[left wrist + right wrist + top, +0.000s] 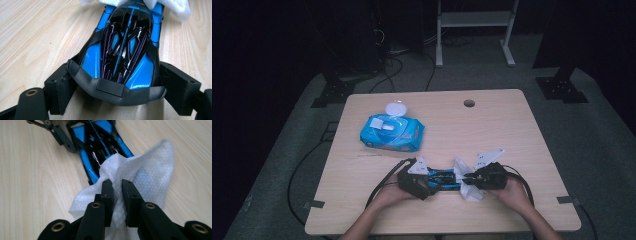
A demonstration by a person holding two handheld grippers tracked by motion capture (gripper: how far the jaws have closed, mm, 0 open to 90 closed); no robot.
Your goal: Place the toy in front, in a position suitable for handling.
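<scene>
Near the table's [532,150] front edge, our left gripper [117,82] clamps a glossy, likely slippery toy car [125,42] by its sides while our right gripper [117,187] pinches a soft, limp wipe [150,175] against it.

No words, numbers or signs can be read anywhere. The blue pack of wipes [392,133], left of the middle in the high view, has printing on it, but it is too small and blurry to read. The blue and black toy car [124,47] in the middle of the left gripper view has thin purple lines on its black top, but they are just a pattern, not letters.
</scene>
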